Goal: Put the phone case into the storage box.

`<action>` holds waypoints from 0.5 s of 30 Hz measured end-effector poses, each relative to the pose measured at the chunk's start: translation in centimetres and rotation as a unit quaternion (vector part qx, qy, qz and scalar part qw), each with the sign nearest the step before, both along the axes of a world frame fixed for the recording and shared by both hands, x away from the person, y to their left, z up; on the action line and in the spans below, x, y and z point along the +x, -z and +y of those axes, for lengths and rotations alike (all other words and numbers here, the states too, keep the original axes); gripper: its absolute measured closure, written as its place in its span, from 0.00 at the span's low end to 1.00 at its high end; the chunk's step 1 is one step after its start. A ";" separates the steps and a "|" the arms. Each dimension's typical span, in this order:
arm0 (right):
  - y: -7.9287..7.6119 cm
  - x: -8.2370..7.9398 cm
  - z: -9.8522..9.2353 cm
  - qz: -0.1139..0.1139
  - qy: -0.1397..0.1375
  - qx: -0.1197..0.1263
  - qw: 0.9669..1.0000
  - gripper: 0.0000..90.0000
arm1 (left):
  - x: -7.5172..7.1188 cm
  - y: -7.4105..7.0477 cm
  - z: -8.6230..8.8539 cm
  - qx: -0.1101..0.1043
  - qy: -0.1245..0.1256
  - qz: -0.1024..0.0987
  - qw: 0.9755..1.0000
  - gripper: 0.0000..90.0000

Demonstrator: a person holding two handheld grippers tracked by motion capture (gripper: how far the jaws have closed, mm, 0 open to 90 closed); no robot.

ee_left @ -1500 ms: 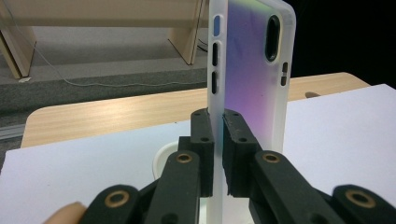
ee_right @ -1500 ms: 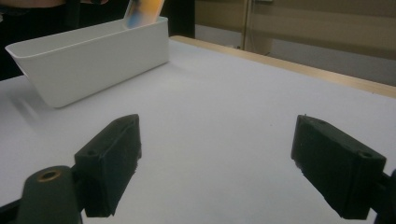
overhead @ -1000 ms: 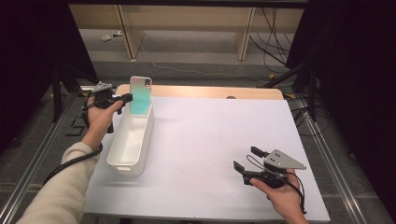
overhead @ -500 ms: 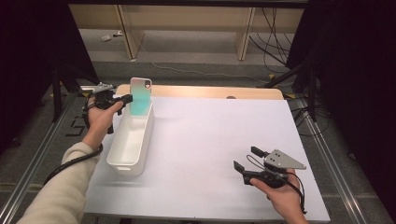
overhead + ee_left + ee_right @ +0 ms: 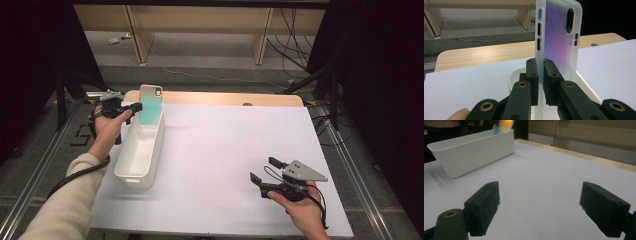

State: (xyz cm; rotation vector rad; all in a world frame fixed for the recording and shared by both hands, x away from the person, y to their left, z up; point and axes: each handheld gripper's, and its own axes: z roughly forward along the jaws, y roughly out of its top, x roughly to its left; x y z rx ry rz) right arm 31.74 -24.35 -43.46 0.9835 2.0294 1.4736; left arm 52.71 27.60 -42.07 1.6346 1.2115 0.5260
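Observation:
A translucent phone case with a teal-to-purple sheen stands upright over the far end of a long white bin. My left gripper is shut on the case's edge; in the left gripper view both pads pinch the thin wall of the case, whose camera cut-out points up. My right gripper rests low at the table's near right, jaws wide open with bare table between them. From the right gripper view the bin lies far off at the left.
The white table top has a wooden strip along its far edge. Behind it stand wooden shelf legs and loose cables on the floor. Metal rails run along both table sides.

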 end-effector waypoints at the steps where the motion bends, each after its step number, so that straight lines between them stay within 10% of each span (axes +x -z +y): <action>1: 0.0 0.0 0.0 0.001 0.001 0.000 1.000 0.19 | 0.0 0.0 0.0 0.000 0.000 0.001 1.000 0.93; 15: 0.0 0.0 0.0 0.001 0.000 0.000 1.000 0.19 | 0.0 0.2 -0.1 0.000 0.000 0.002 1.000 0.93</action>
